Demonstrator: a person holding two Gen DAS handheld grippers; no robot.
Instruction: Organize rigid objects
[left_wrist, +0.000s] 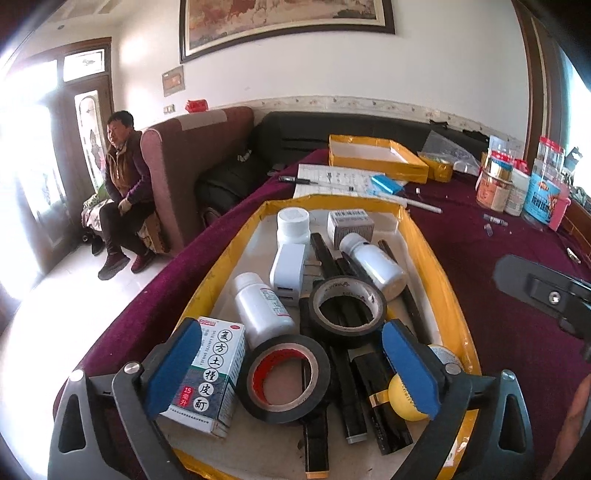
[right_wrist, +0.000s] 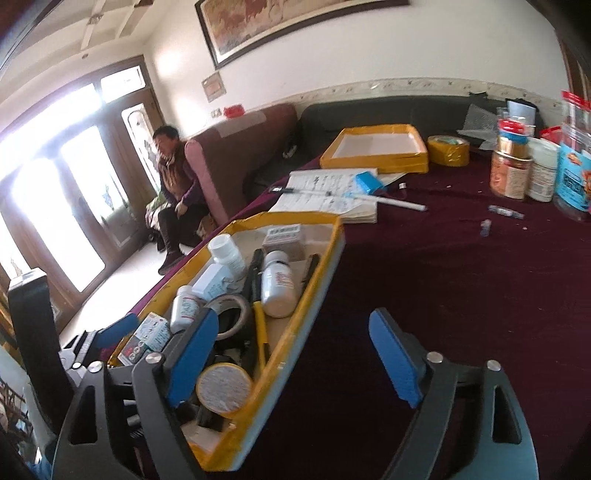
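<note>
A yellow-taped tray (left_wrist: 424, 240) on the maroon cloth holds white pill bottles (left_wrist: 262, 306), a white charger (left_wrist: 288, 269), a boxed medicine (left_wrist: 210, 376), black bars and two black tape rolls (left_wrist: 347, 310). My left gripper (left_wrist: 291, 365) hangs open over the tray's near end, its blue pads on either side of the red-cored tape roll (left_wrist: 284, 380) and touching nothing. In the right wrist view my right gripper (right_wrist: 293, 362) is open and empty, straddling the tray's near right rim (right_wrist: 291, 354). Its left pad is over a round yellow lid (right_wrist: 223, 387).
A second yellow tray (right_wrist: 373, 158) with a bare white bottom sits at the back, a yellow tape roll (right_wrist: 448, 149) beside it. A notebook (right_wrist: 325, 195) with pens and a blue box lies mid-table. Jars (right_wrist: 524, 170) crowd the right. A person (left_wrist: 122, 192) sits left.
</note>
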